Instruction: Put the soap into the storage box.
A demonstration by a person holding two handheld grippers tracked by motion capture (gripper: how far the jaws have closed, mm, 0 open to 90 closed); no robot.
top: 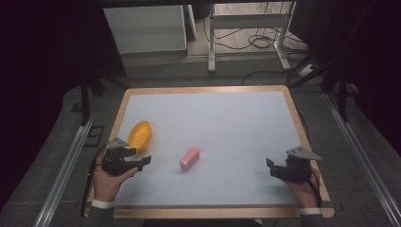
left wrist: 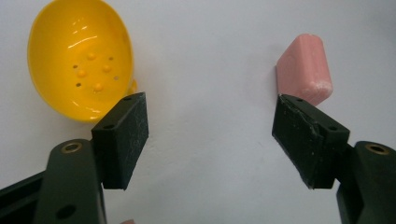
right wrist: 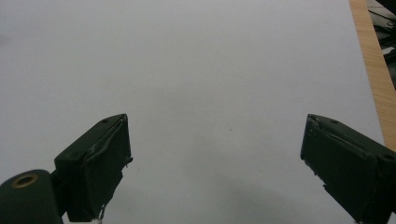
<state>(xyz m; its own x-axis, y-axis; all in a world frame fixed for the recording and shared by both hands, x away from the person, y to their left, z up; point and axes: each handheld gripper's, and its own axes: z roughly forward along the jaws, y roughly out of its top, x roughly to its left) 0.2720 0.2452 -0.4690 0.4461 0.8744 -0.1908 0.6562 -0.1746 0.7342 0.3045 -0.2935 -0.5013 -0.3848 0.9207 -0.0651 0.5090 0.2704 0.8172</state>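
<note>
Two things lie on the white table point(top: 236, 123): a yellow bowl point(top: 140, 134) and a pink bar point(top: 189, 158). Both the left gripper point(top: 137, 158) and right gripper point(top: 270, 168) gape empty. That bar looks firm, maybe slick; pinch its long sides.

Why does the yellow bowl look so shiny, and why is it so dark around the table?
Left gripper view: lamp glare makes white streaks inside the yellow bowl. High view: light falls on the white table, while the room's edges stay black.
</note>
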